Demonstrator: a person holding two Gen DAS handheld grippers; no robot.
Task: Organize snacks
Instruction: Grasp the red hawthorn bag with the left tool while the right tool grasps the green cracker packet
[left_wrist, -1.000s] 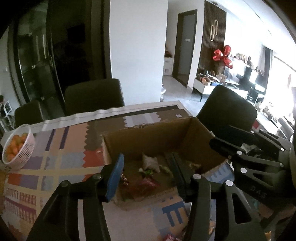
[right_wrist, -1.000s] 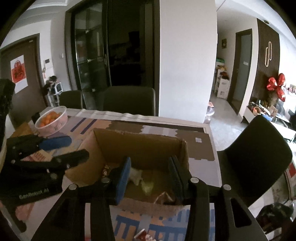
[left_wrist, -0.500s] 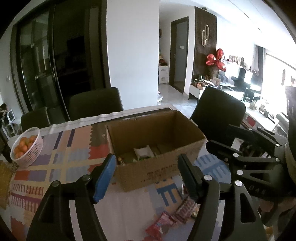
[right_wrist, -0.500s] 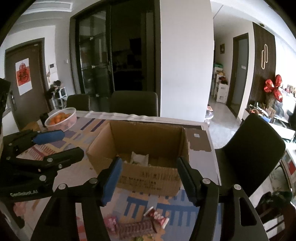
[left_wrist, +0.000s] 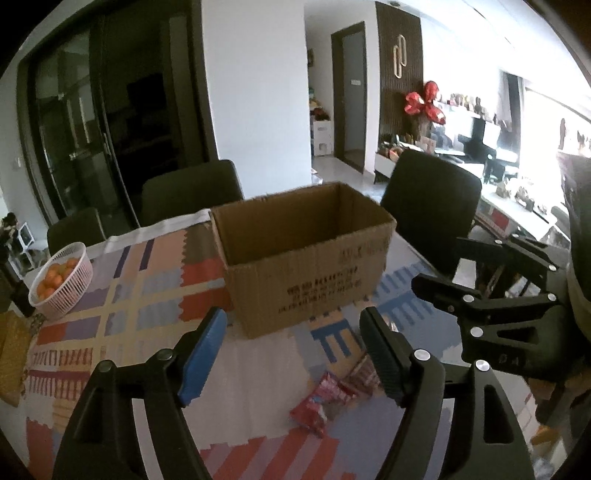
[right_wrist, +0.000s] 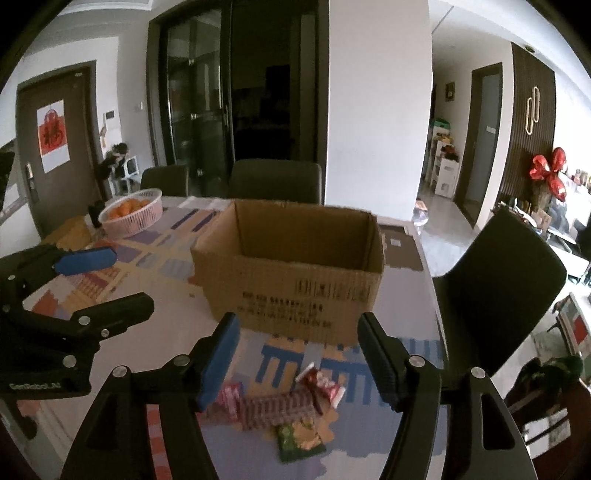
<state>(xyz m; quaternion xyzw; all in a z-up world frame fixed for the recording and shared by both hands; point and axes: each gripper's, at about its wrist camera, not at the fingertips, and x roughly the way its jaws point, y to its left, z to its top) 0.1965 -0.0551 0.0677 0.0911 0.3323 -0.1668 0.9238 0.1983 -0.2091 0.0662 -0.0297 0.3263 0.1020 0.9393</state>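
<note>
The left gripper (left_wrist: 291, 354) is seen with its jaws opening and nothing between them; it is held tilted down over the patterned table mat (left_wrist: 122, 295), on the near side of the cardboard box (left_wrist: 306, 266). Below and just ahead of it a red snack packet (left_wrist: 321, 402) is seen lying flat on the mat, which is probably why the jaws are being spread here.

The right gripper (right_wrist: 299, 354) is likewise empty, with its jaws opening, and is held beside the left one, pointed down toward a loose cluster of wrapped snacks (right_wrist: 284, 402) near the box's front wall. A green packet (right_wrist: 301, 437) is seen at the near edge of that cluster, touching or overlapping the red-striped wrappers.

The box is set open-topped in the middle of the table, its printed side turned toward the grippers, so that packets can be dropped in from above; its contents cannot be made out from here. Far to the left a pink basket of oranges (right_wrist: 131, 212) is kept well apart from the snacks.
</note>
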